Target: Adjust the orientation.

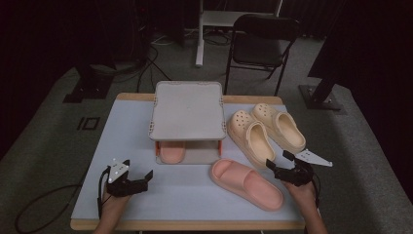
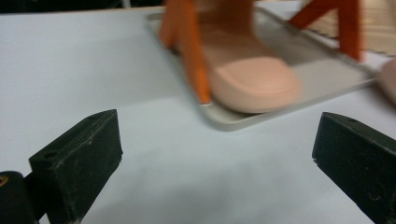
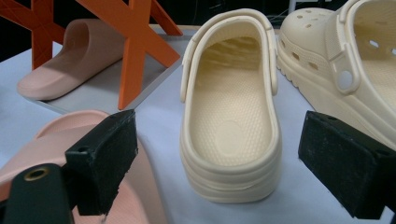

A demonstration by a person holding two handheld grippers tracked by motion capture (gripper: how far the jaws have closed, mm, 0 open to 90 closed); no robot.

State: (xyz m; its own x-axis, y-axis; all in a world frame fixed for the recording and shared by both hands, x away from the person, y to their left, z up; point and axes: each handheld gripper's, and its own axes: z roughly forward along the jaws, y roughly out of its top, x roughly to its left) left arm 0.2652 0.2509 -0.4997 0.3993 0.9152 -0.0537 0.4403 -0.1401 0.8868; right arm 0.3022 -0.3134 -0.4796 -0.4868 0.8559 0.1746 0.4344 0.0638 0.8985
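High view: your right gripper hung agape, empty, beside the loose pink slide (long axis diagonal, heel toward the table's near edge). L gripper sat unclenched, farther off; its mate lay under the rack.

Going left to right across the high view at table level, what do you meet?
Left gripper → grey two-tier rack → pink slide on the table → right gripper

Dim room, grey carpet floor; beyond the worktop, black folding chair, white stand, trailing cables.
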